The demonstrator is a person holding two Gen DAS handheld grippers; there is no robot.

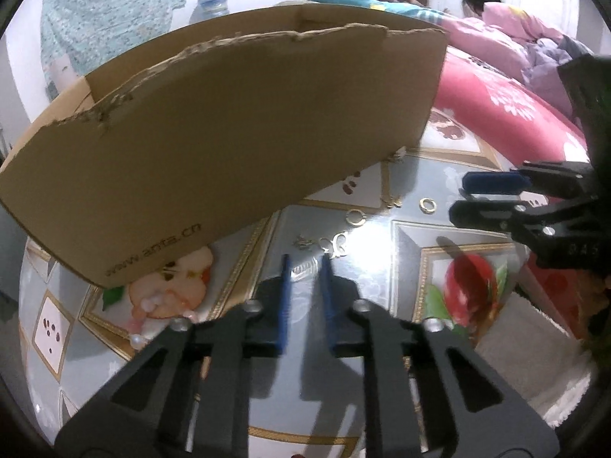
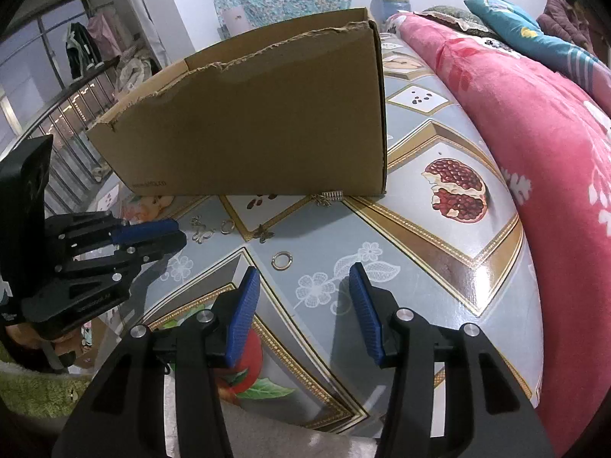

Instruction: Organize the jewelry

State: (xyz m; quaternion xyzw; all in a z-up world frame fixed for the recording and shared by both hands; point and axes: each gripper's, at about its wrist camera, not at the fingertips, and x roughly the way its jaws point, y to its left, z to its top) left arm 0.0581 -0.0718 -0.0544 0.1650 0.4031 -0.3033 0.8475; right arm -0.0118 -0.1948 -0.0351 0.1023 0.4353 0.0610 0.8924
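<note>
Small jewelry lies on the glossy patterned table [image 2: 420,252] in front of a torn cardboard box [image 2: 267,114]. There is a gold ring [image 2: 282,259], a second ring [image 2: 227,226], a silver pendant [image 2: 200,233] and a bronze butterfly charm [image 2: 263,233]. My left gripper [image 1: 304,261] points down at the table. Its blue pads are drawn almost together with nothing between them, and the silver pendant [image 1: 332,246] lies just past its tips. My right gripper [image 2: 305,278] stands open and empty, a little short of the gold ring. In the left wrist view, that ring [image 1: 427,204] lies just ahead of the right gripper [image 1: 458,198].
The box [image 1: 229,114] stands close behind the jewelry, with a small beaded piece [image 2: 332,195] at its base. A pink blanket [image 2: 534,133] borders the table on the right. A white pearl [image 1: 137,339] lies at the table's left edge. Two people [image 1: 492,7] are far behind.
</note>
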